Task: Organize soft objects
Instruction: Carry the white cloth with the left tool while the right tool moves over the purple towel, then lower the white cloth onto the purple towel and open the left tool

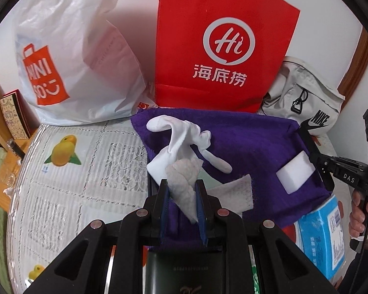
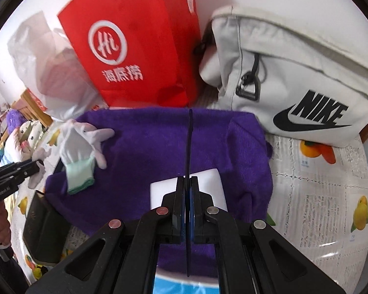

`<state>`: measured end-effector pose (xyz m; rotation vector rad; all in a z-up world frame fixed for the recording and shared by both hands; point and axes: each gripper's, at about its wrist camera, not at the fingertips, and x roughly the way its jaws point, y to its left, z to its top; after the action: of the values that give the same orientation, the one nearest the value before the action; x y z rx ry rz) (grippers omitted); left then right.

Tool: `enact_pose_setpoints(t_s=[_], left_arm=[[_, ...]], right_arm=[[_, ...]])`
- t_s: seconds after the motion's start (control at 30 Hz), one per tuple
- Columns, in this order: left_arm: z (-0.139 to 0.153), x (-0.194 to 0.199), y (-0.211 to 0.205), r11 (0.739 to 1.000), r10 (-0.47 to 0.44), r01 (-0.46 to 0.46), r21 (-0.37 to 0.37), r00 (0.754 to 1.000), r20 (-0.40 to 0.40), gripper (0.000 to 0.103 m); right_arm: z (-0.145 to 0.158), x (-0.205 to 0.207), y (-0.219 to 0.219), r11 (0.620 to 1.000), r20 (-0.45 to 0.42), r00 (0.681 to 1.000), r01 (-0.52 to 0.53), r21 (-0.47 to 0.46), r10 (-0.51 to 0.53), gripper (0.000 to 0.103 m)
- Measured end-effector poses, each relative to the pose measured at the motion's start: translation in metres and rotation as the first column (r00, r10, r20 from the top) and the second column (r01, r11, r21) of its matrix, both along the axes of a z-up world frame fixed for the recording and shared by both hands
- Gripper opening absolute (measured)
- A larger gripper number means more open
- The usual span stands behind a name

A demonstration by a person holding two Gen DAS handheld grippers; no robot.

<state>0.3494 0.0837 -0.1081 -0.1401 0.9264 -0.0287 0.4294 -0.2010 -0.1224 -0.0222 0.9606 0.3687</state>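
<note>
Your left gripper [image 1: 182,191] is clamped on a crumpled grey-white cloth [image 1: 184,183], and that wad stands lengthwise between the blue pads, its long axis running from the base of the jaws out past the fingertips, away from you. A flat corner of it [image 1: 238,191] spills to the right of the jaw. It looks fuzzy, twisted, pale grey.

Just beyond it lies a white glove [image 1: 184,134] on the purple towel [image 1: 257,142]; in the right wrist view the glove [image 2: 78,147] points its fingers away from you, towards the bags, with its pale green cuff nearest you. The towel is plush, deep purple, spread wide across the lace table cover [image 1: 85,159]. A white foam block [image 1: 295,172] rests flat on the towel's right part.

Your right gripper [image 2: 189,183] is clenched on a thin black strip [image 2: 189,147], which runs straight out from the jaws, edge-on, over the foam block and the towel. What that strip is I can't tell you.

Behind the towel stand the red paper bag [image 1: 220,36] and the grey Nike bag [image 2: 294,73].
</note>
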Motion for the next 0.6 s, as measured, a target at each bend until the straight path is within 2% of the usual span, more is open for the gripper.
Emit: enact_pose_setpoints(t_s=[0.23, 0.6], left_arm=[[-0.012, 0.018, -0.003, 1.0, -0.006, 0.006, 0.01, 0.999, -0.042, 0.02], [-0.024, 0.034, -0.012, 1.0, -0.026, 0.027, 0.014, 0.997, -0.075, 0.022]], right_arm=[[-0.019, 0.014, -0.002, 1.0, -0.065, 0.998, 0.0, -0.004, 0.0, 0.003], [-0.022, 0.017, -0.004, 0.999, -0.055, 0.998, -0.028, -0.021, 0.027, 0.004]])
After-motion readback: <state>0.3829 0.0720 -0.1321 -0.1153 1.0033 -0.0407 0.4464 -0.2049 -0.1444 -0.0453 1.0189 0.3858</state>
